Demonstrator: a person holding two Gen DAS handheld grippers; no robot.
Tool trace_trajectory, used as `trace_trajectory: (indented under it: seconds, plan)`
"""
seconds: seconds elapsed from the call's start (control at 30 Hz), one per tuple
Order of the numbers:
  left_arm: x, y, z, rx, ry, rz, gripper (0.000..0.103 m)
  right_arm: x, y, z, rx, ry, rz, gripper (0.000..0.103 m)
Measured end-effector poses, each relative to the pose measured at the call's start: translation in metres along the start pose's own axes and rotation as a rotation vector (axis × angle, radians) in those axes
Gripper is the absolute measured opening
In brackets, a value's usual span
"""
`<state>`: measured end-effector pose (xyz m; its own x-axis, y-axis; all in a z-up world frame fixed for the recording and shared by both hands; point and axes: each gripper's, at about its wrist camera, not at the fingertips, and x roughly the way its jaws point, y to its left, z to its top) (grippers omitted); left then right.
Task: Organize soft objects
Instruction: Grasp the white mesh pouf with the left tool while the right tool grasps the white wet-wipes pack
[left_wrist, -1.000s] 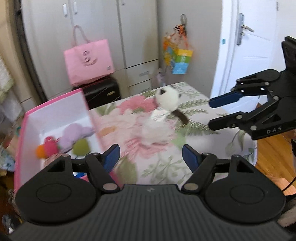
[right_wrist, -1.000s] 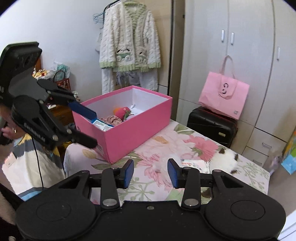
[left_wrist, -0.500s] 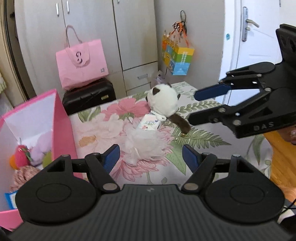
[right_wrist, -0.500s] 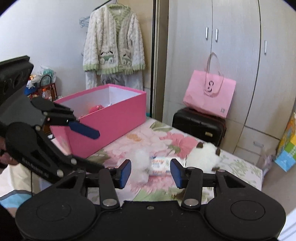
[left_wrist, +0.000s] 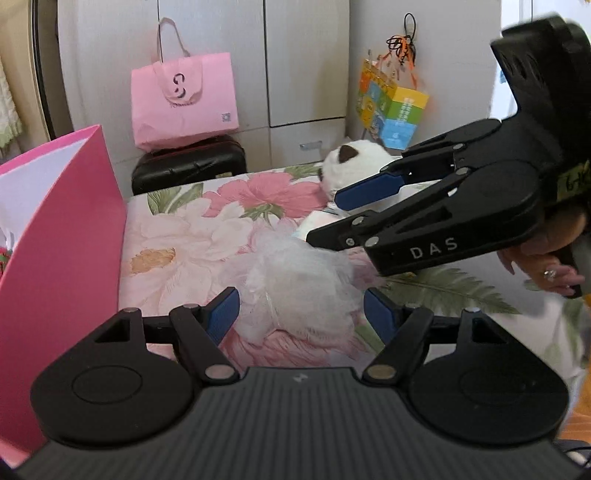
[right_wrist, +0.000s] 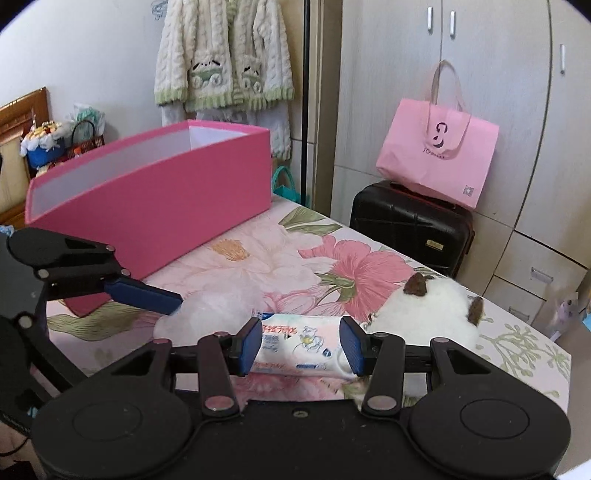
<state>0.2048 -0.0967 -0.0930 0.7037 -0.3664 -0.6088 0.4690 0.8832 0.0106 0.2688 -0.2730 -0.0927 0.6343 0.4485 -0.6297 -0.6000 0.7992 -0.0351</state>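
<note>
Jaws of my left gripper (left_wrist: 301, 314) stand wide open around the white fluffy puff (left_wrist: 299, 291) on the flowered table (left_wrist: 177, 236), right of the pink box (left_wrist: 62, 236); it looks light and squashy, so I'd pinch its middle. My right gripper (right_wrist: 301, 345) is open, straddling the soft tissue pack (right_wrist: 299, 345) without gripping, near the plush cat (right_wrist: 424, 310).

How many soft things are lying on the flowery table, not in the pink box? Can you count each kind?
Fluffy white puffs: 1
Packs of tissues: 1
White plush toys with brown ears: 1
Total: 3
</note>
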Motion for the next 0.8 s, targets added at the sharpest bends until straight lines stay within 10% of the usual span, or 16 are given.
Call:
trace_trajectory:
  seconds: [0.33,0.8]
  plan:
    - [0.010,0.011,-0.011,-0.100,0.001,0.065,0.041,0.022,-0.005,0.007,-0.018,0.040,0.014,0.055]
    - [0.002,0.016,-0.019,-0.188,-0.053,0.211,0.037,0.024,-0.013,0.004,0.031,0.085,0.064,0.083]
